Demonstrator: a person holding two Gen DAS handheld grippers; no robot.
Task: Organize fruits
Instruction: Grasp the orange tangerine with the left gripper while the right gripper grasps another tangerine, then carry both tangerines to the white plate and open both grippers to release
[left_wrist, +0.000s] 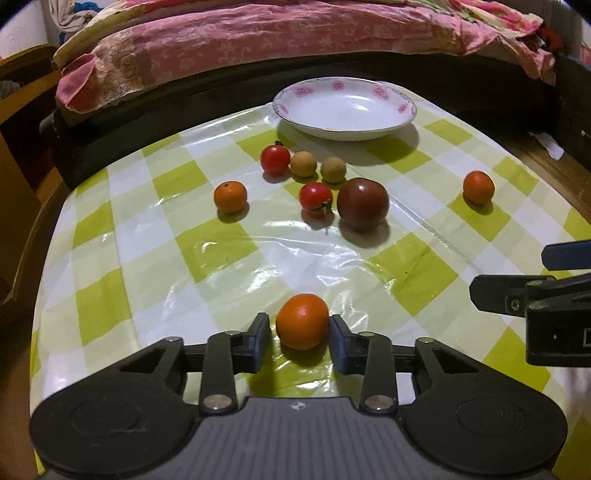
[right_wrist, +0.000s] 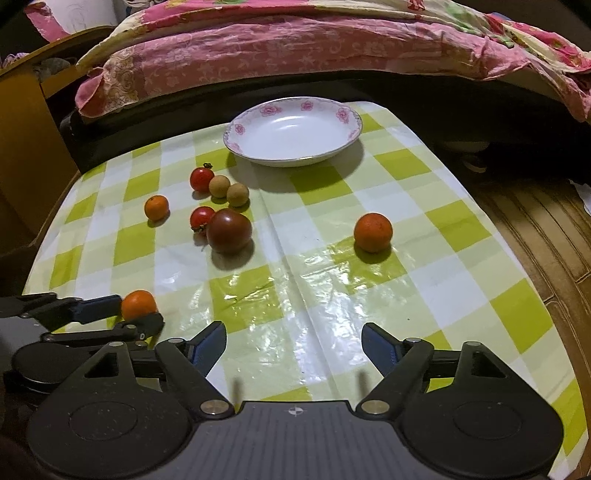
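Eight fruits: you see them all on the checked tablecloth (left_wrist: 207, 254).
Left gripper (left_wrist: 300, 334): your fingers flank the near orange (left_wrist: 302, 320) at lower centre; right pad touching, left pad just apart.
Right gripper (right_wrist: 293, 345): spread wide, holding nothing.
Plate (left_wrist: 402, 110): upper centre.
Obstruction: the dark tomato (left_wrist: 363, 202) and two cherry tomatoes (left_wrist: 316, 195) lie between orange and plate.

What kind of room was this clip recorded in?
Most likely a bedroom at home: a bed with a rumpled pink floral quilt runs behind a small table under a green-and-white checked plastic cloth, with wooden flooring alongside.
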